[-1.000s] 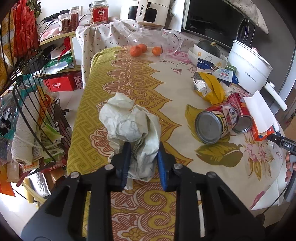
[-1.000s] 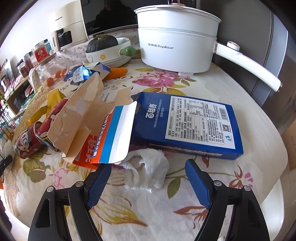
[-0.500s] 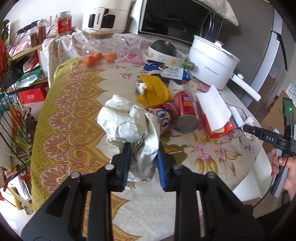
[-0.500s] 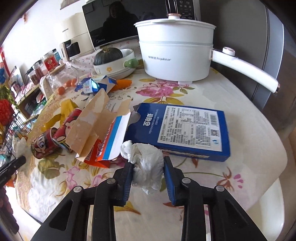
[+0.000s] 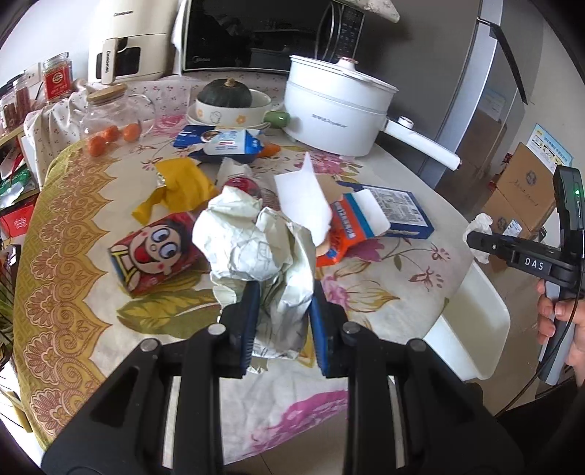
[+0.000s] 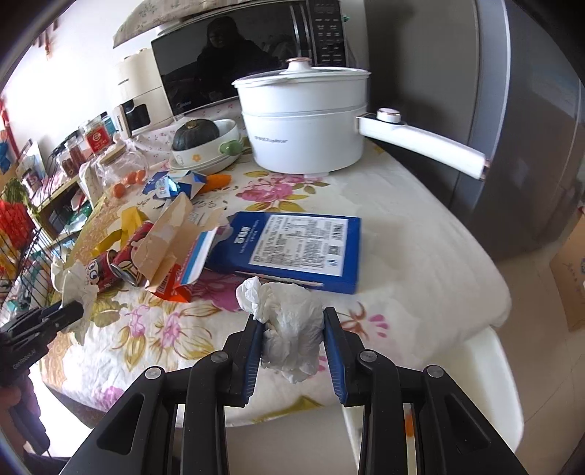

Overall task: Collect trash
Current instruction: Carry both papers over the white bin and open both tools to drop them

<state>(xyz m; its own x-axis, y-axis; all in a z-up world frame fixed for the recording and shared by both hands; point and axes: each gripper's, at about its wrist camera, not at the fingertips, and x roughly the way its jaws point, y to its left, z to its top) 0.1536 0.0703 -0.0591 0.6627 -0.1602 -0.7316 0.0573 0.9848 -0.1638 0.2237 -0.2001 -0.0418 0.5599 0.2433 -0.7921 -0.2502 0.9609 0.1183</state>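
Observation:
My left gripper (image 5: 283, 321) is shut on a big wad of crumpled white paper (image 5: 252, 241), held above the table's near edge. My right gripper (image 6: 292, 341) is shut on a crumpled white tissue (image 6: 289, 321), lifted over the table's rim. In the left wrist view the right gripper (image 5: 479, 239) shows at the far right with the tissue (image 5: 480, 224) in its tip. In the right wrist view the left gripper (image 6: 69, 310) appears at the far left with the paper wad (image 6: 75, 283). More trash lies on the flowered tablecloth (image 5: 384, 292): red cans (image 5: 157, 252), a yellow wrapper (image 5: 179, 186), an orange torn carton (image 5: 347, 226).
A blue flat box (image 6: 292, 248) lies mid-table. At the back stand a white electric pot (image 6: 303, 120) with a long handle (image 6: 420, 146), a bowl with a squash (image 6: 204, 142), a glass jar (image 5: 109, 120) and a microwave (image 5: 263, 33). A wire rack (image 6: 25, 237) is left; cardboard boxes (image 5: 523, 193) right.
The right gripper closed on the tissue and lifted it off the table. The left gripper carried the paper wad to the right, across the table, and rolled somewhat.

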